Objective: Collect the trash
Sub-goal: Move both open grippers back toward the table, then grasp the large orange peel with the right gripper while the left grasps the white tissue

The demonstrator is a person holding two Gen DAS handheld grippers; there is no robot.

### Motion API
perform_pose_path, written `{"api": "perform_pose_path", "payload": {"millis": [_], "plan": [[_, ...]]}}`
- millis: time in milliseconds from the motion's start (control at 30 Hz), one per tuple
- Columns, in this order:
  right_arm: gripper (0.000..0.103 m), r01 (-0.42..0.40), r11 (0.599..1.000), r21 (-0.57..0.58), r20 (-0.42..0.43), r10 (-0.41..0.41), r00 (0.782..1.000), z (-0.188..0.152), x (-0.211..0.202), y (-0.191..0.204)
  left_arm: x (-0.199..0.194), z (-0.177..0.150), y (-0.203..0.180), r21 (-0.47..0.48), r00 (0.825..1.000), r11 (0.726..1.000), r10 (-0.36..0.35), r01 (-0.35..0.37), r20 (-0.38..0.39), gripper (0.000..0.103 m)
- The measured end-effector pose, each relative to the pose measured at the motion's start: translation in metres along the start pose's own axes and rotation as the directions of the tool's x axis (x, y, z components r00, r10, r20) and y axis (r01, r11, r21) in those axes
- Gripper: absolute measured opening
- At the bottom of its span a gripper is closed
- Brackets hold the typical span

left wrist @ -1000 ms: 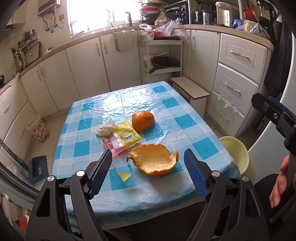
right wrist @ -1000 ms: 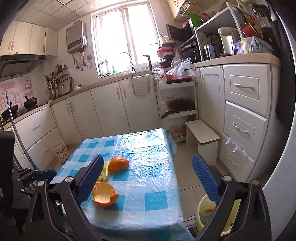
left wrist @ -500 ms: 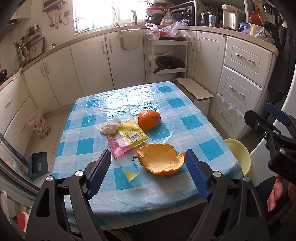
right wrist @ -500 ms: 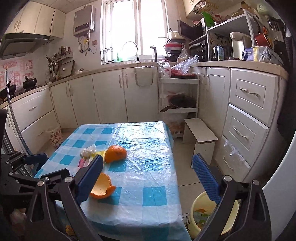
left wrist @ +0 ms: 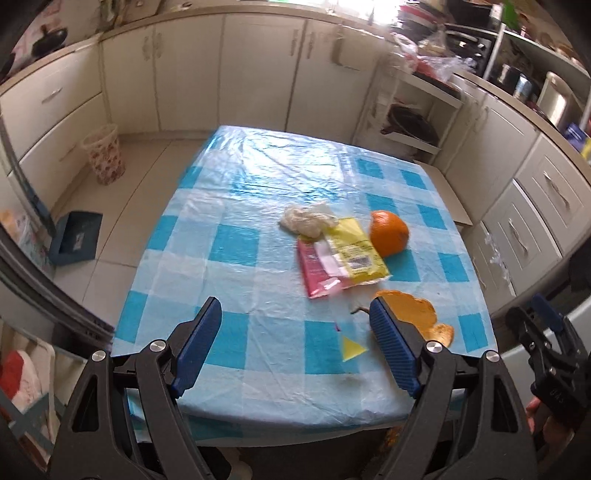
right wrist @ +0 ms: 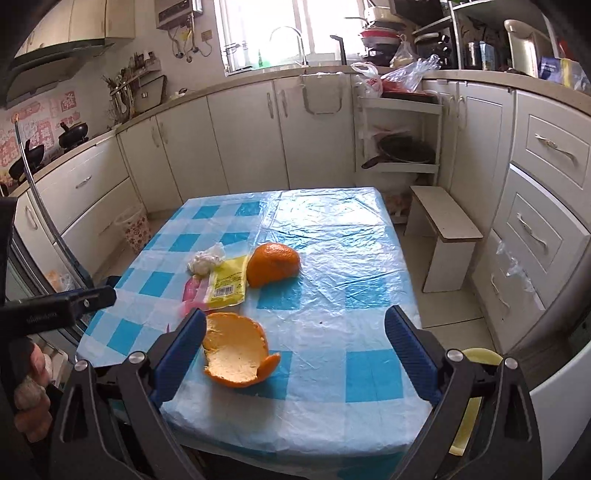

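- Where cream cabinet doors run along the walls under a long pale countertop, a bright window sits above a curved sink tap, and a tiled floor spreads below.
- Filling the middle of the room is a table under a blue-and-white checked plastic tablecloth, its surface creased and glossy.
- Beside the table's right side stand a small white step stool and, lower down, a pale yellow plastic bin; a floral wastebasket stands on the floor at the far left.
- Holding nothing, the left gripper hovers over the near table edge with its blue-padded fingers spread wide apart.
- Likewise unloaded, the right gripper has its fingers set wide apart above the near right part of the table.
- Nearest the grippers lies a cupped piece of orange peel, touching or just beside the right gripper's left finger in that view, and partly hidden behind the left gripper's right finger.
- Farther in sits a domed orange-skin half, close against a yellow plastic wrapper.
- Overlapped by the yellow one is a pink plastic wrapper.
- Just beyond both lies a crumpled white tissue wad.
- Smallest, a yellow paper triangle lies between the left gripper's fingers.
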State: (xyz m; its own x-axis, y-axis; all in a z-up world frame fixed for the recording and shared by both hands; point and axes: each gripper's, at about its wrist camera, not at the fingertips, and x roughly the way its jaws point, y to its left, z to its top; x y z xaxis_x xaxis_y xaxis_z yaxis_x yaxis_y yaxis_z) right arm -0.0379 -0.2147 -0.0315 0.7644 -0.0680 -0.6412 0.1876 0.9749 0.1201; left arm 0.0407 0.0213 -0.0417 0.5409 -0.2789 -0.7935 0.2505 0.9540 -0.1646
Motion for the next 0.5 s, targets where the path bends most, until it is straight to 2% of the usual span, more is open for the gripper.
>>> {"api": "perform_pose_path", "payload": {"millis": [100,267,500], "plan": [[0.093,-0.002,0.999,-0.037,-0.070,0.000,0.998,-0.008,0.025,0.007,0.005,0.001,0.010,-0.026,0.999,0.999,0.033,-0.033,-0.008,0.079],[0.093,-0.018,0.999,-0.044,-0.183,0.009,0.983,-0.011,0.060,0.009,0.016,0.000,0.003,-0.004,0.999,0.999,0.034,-0.035,-0.036,0.079],[0.089,-0.025,0.996,-0.080,-0.290,0.001,0.957,-0.012,0.113,0.018,0.059,0.014,0.003,-0.051,0.991,0.998,0.034,-0.041,-0.131,0.079]]}}
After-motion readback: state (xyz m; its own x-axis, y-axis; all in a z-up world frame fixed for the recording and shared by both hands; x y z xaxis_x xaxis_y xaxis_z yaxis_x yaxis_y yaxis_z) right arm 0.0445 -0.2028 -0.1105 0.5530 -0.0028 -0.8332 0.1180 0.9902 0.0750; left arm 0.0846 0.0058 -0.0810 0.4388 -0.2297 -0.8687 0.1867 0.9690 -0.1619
